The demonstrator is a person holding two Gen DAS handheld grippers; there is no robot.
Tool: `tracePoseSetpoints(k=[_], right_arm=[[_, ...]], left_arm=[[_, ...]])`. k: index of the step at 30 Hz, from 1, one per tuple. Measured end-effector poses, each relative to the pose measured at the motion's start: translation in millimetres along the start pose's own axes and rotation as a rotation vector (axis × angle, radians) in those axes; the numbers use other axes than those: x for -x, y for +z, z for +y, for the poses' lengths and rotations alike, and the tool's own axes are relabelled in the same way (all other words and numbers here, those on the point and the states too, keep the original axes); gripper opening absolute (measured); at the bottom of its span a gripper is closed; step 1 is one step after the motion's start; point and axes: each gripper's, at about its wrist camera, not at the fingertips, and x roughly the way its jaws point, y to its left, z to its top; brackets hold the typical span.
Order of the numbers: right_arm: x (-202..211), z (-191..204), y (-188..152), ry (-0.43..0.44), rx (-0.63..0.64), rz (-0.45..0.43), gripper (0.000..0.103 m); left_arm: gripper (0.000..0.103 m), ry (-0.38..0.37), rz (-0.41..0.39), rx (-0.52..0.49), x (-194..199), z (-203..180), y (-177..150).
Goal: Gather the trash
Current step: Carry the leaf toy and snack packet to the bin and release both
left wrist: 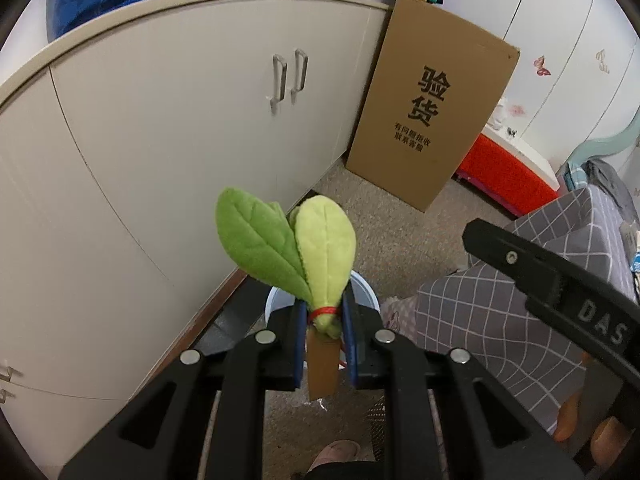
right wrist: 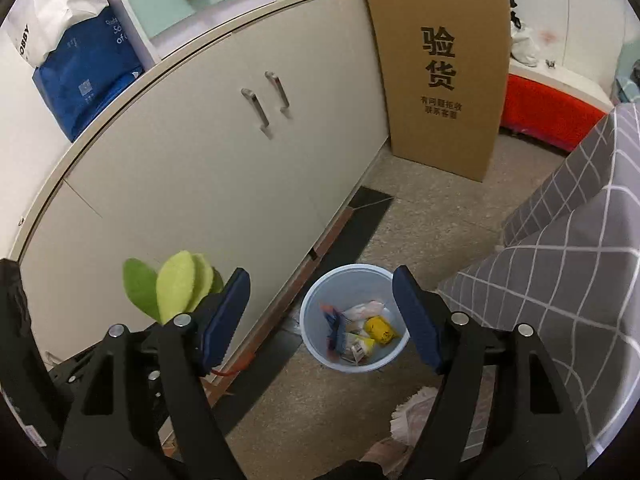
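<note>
Disposal step: your left gripper [left wrist: 326, 326] is clamping the plush leaf sprig [left wrist: 288, 252] above the bin [right wrist: 354, 318]; your empty right gripper [right wrist: 320, 316] is gaping over it. Next, release there.

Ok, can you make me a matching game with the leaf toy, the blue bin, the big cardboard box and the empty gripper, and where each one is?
Things:
1. plush leaf toy
2. light blue bin
3. cardboard box
4. right gripper

Places or states:
A. leaning against the cupboard
B. on the floor with wrappers inside
C. open, holding nothing
D. pinched in the left gripper

Pairs: 1-D, 2-B, 3-A, 4-C
</note>
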Motion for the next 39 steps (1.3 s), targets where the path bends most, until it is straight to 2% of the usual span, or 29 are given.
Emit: tracePoseSetpoints(k=[7, 16, 29, 30, 31, 32, 33, 34, 39], right_arm=[[10.6, -8.6, -14.0, -0.069, 0.034, -0.002, 0.079], [36.0, -12.6, -13.5, -0.124, 0.044, -0.082, 0.082], [59.8, -45.6, -3.0, -0.158, -0.070, -0.209, 0.085], [60.2, -47.9, -2.8, -0.160, -0.077, -0.212, 0.085], [60.5, -49.8, -2.4, -0.159, -0.083, -0.215, 0.085], [61.2, -52.3, -2.4, -0.162, -0.090, -0.221, 0.085], [61.1, -54.2, -2.3, -0.165, -0.096, -0.221, 0.085], [60.3, -56.3, -1.9, -0.163, -0.104, -0.217, 0.085], [61.9, -61.0, -3.5, -0.158, -0.116, -0.213, 0.085]], left_arm=[[0.016, -0.008, 0.005, -0.027, -9.5, -13.2, 0.9], [0.016, -0.006, -0.010, -0.075, -7.1, -36.0, 4.3], [0.017, -0.020, 0.000, -0.125, -21.4, -68.3, 30.8], [0.018, -0.019, -0.005, -0.125, -22.7, -70.1, 34.2], [0.025, -0.023, -0.012, -0.120, -23.8, -70.5, 36.9], [0.035, -0.024, -0.018, -0.113, -25.4, -70.3, 39.9], [0.067, -0.005, -0.016, -0.104, -28.6, -70.2, 43.0], [0.077, 0.010, -0.020, -0.102, -29.5, -70.6, 44.2], [0.077, 0.025, -0.021, -0.103, -27.7, -71.2, 41.2]])
